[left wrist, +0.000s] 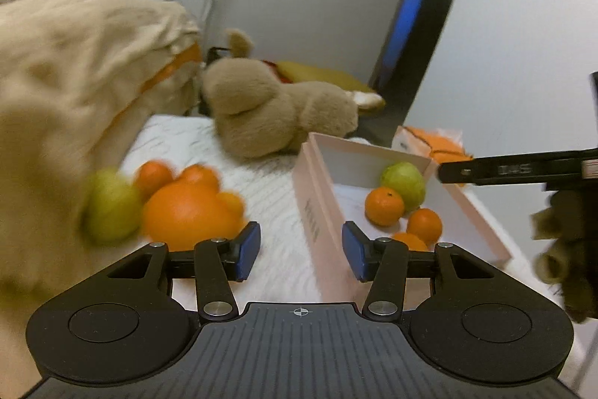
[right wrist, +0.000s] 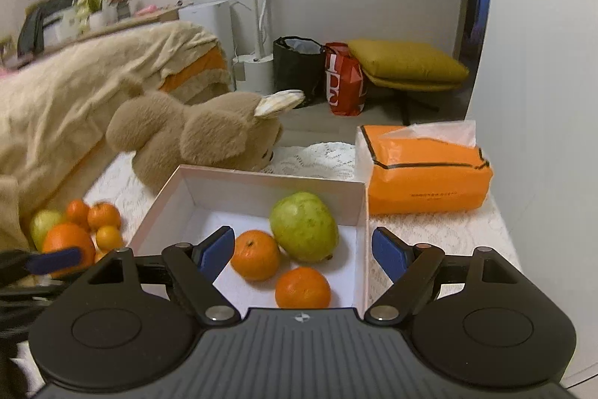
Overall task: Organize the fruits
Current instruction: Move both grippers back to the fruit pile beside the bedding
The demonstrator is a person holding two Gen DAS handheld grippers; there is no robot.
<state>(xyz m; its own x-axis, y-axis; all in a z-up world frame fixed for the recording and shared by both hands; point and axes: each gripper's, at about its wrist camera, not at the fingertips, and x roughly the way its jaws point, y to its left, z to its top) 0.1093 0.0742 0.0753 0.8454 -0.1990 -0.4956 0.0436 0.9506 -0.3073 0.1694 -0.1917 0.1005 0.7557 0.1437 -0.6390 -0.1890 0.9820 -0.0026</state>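
Now both claws are empty, with jaws spread wide. The left gripper (left wrist: 301,251) is held over the white cloth, between the loose fruit pile and the pink box (left wrist: 317,197). The right gripper (right wrist: 302,249) is held over the box, above the fruit inside.

One more fruit from the pile is probably to be picked next. The big orange (left wrist: 187,212) looks best grabbed around its middle, softly, so it is not squashed and its neighbours are not rolled off.

Inside the box (right wrist: 209,174), one green guava (right wrist: 304,227) and two tangerines (right wrist: 256,255) are seen by the right camera; a third tangerine (left wrist: 409,242) shows in the left view. In the pile, one big orange, one green guava (left wrist: 112,204) and about three or four small tangerines (right wrist: 104,215) are counted, though they are blurry.
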